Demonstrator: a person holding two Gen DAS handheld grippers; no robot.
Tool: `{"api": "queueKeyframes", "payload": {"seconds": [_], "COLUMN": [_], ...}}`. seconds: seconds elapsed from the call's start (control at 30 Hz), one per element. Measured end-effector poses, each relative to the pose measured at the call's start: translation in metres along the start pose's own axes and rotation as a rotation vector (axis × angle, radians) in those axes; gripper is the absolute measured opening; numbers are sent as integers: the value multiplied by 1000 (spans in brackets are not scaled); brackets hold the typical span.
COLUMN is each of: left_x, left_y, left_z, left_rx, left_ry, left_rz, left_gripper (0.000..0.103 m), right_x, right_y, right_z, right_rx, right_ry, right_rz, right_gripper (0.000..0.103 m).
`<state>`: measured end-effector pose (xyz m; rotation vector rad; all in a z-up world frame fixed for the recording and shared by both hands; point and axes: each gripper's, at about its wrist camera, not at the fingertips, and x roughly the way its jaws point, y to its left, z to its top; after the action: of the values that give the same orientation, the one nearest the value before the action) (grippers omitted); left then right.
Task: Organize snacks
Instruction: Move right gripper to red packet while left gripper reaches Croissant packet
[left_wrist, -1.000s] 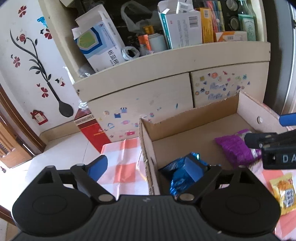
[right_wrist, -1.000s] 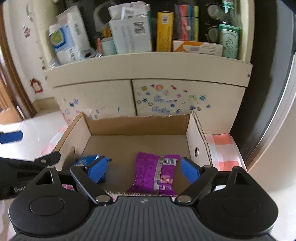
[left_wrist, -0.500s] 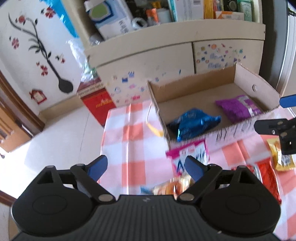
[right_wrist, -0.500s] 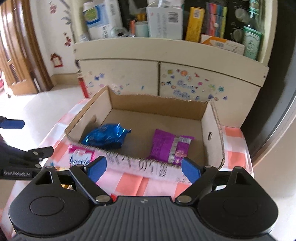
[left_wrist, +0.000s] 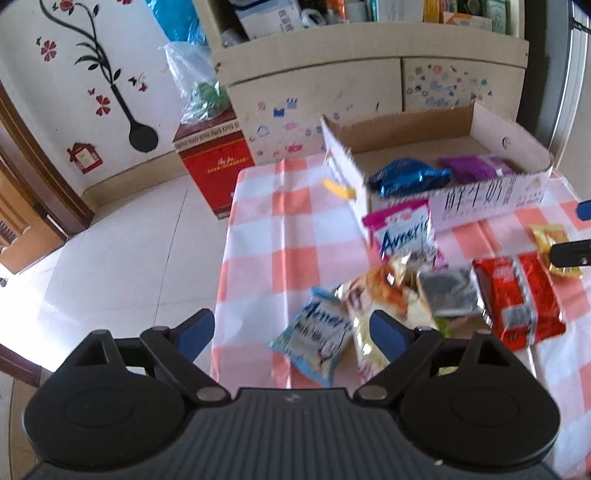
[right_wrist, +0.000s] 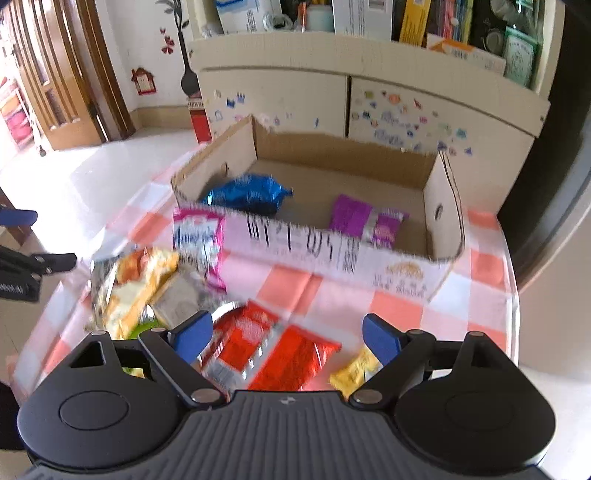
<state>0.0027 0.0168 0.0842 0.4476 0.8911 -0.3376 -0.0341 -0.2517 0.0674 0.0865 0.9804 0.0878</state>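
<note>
your left gripper (left_wrist: 291, 328) hangs with jaws spread wide and empty. between its fingertips lies a light blue packet (left_wrist: 314, 341); beyond them the cardboard box (left_wrist: 491, 197) holds a blue bag (left_wrist: 406, 177) and purple packet (left_wrist: 472, 168).

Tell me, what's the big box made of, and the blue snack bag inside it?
The box looks like cardboard: plain brown, matte inside, with rough torn edges and a white printed front. The blue bag seems to be shiny foil or plastic film: it crinkles and glints in the light, though the blur leaves the exact kind open.
</note>
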Motion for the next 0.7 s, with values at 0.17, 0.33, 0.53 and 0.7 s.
{"api": "queueKeyframes", "payload": {"seconds": [0.17,0.33,0.53,0.7], "left_x": [0,5,22,40], "left_y": [-6,-16,-24,-28], "left_z": [-15,-13,-7,-3], "left_rx": [31,51,-5,-66], "left_ry": [12,19,55,86], "left_rz": [-17,-61,-104,-156], "left_gripper": [91,91,91,91], "right_x": [0,8,24,36], "right_y": [4,16,26,19], "right_z": [-19,-35,-36,-28], "right_rx": [-1,-28,-9,122], "right_ry": [52,120,160,169], "right_rz": [-1,5,-2,-10], "right_gripper": [92,92,92,94]}}
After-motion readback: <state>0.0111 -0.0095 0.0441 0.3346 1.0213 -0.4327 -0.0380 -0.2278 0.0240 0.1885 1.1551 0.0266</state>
